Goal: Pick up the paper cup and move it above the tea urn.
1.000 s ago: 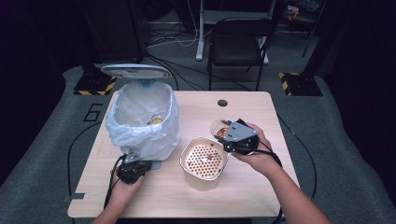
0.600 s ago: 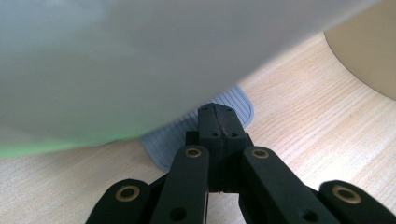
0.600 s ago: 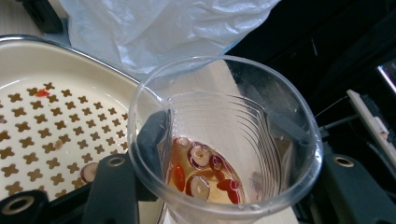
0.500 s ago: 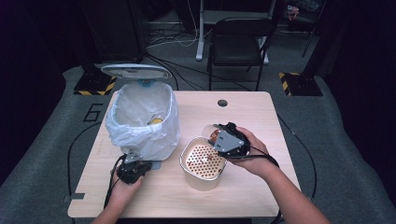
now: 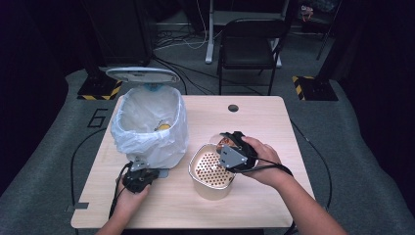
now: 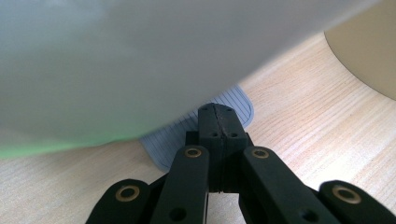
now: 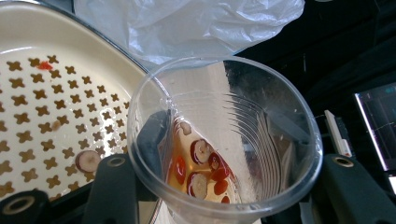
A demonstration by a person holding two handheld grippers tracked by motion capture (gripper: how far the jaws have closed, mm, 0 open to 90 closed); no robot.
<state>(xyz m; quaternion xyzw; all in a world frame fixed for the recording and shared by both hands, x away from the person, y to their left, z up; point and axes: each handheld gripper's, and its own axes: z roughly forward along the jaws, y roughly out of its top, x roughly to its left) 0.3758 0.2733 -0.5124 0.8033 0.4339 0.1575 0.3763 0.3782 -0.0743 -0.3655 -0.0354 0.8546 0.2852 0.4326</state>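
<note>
Right tool (image 5: pixel 229 147) is clamped on a clear plastic cup (image 7: pixel 224 140), tilted over the perforated strainer (image 5: pixel 211 169). Left tool (image 6: pixel 217 122), jaws together, is pressed on the bin's pedal (image 6: pixel 187 133).

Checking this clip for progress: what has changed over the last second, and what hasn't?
The right claw, shut on the clear cup, has carried it leftward from beside the perforated basket to over its rim, tilted, with liquid and red and white pieces pooled at its low side. The left claw has stayed shut on the grey pedal under the lined bin. Basket and bin have not moved.
</note>
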